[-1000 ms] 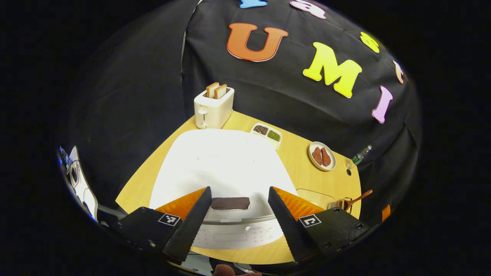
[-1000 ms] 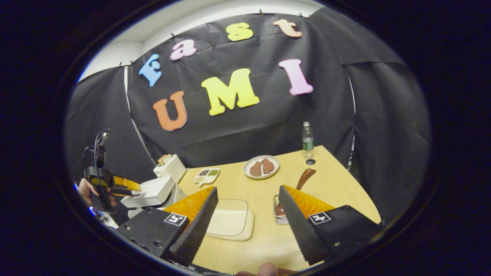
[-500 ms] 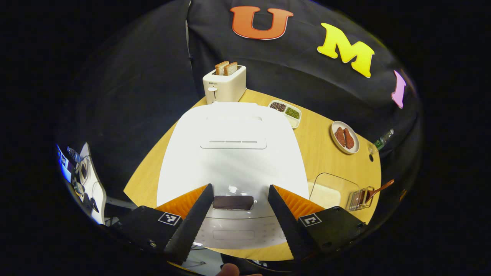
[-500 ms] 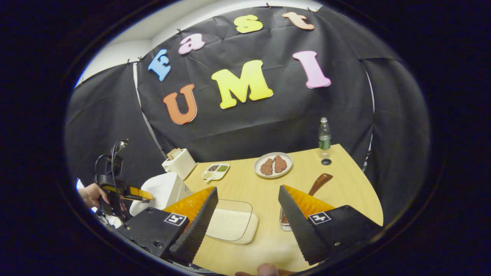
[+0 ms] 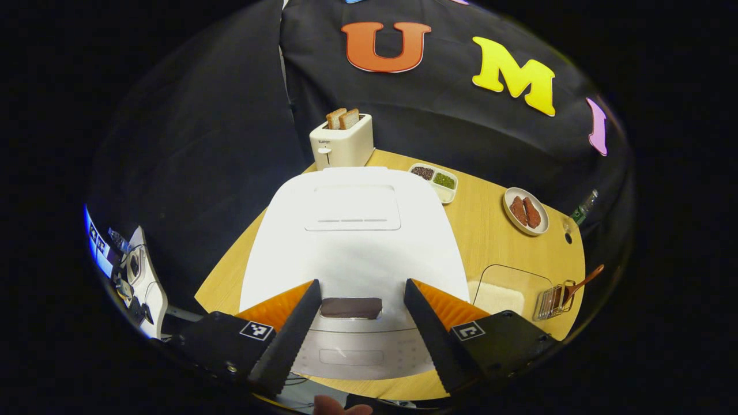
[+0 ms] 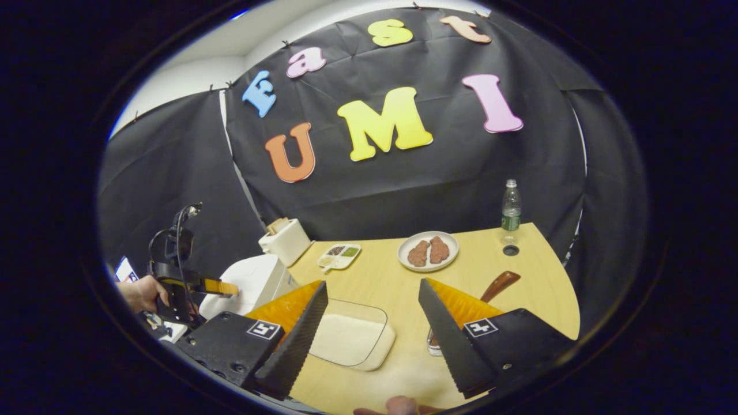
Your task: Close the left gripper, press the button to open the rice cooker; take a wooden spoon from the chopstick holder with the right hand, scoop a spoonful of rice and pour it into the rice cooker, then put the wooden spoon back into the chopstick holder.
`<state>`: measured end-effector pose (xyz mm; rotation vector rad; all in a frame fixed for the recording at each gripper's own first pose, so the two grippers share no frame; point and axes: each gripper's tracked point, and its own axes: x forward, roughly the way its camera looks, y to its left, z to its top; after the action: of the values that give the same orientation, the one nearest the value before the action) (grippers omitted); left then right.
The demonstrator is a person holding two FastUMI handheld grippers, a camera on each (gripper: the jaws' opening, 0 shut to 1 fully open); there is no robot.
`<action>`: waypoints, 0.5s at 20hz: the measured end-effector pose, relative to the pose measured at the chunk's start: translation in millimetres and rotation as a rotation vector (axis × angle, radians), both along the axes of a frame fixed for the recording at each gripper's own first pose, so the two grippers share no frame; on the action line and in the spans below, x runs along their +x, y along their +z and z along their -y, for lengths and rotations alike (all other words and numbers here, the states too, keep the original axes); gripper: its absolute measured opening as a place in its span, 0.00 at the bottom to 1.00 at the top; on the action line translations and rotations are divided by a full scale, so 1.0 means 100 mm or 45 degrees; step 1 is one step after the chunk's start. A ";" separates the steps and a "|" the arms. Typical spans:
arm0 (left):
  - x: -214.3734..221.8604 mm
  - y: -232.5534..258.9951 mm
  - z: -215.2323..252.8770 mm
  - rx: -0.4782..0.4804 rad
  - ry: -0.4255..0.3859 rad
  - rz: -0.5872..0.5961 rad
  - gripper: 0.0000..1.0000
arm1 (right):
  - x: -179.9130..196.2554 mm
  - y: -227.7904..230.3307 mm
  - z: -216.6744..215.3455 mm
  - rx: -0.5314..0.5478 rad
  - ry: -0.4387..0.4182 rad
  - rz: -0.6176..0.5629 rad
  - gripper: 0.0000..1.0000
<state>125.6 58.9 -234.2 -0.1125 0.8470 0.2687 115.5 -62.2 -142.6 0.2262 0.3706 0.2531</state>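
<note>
Hovering over the closed rice cooker (image 5: pixel 354 230), the left gripper (image 5: pixel 357 340) is held spread, w/ the dark button (image 5: pixel 351 307) between its fingers at 6 o'clock on the lid. The right gripper (image 6: pixel 369 340) is spread too, empty, w/ the rice tray (image 6: pixel 351 340) ahead and the wooden spoon (image 6: pixel 500 285) in its wire holder (image 6: pixel 433 344) at approx. 2 o'clock. The spoon is judged light, stiff, smooth; best pinched mid-handle.

Two toast slices (image 5: pixel 343 119) (toaster (image 5: pixel 341 147)), one bottle (image 6: pixel 510 211)
</note>
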 end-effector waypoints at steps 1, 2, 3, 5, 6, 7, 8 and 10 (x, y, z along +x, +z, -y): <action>0.05 0.07 0.01 -0.015 -0.002 0.041 0.97 | -0.06 0.03 -0.02 -0.006 -0.003 0.015 1.00; 0.07 0.16 0.05 -0.033 -0.010 0.099 0.96 | -0.12 0.09 -0.03 -0.027 -0.008 0.035 1.00; 0.09 0.31 0.06 -0.033 -0.015 0.160 0.96 | -0.18 0.15 -0.03 -0.053 -0.022 0.062 1.00; 0.03 0.63 0.09 -0.040 -0.049 0.298 0.95 | -0.33 0.33 -0.04 -0.099 -0.069 0.122 0.96; -0.06 0.83 0.14 -0.044 -0.083 0.378 0.94 | -0.43 0.44 -0.05 -0.116 -0.103 0.154 1.00; -0.16 1.07 0.22 -0.036 -0.134 0.472 0.94 | -0.56 0.55 -0.08 -0.124 -0.131 0.189 1.00; -0.31 1.28 0.29 -0.018 -0.186 0.550 0.93 | -0.69 0.66 -0.11 -0.134 -0.161 0.217 1.00; -0.77 1.70 0.38 0.031 -0.278 0.699 0.93 | -1.03 0.87 -0.16 -0.159 -0.217 0.264 0.96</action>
<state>48.5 20.8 -64.2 -0.0651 0.3053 0.0348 12.6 -46.2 -55.8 0.1060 0.1598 0.0837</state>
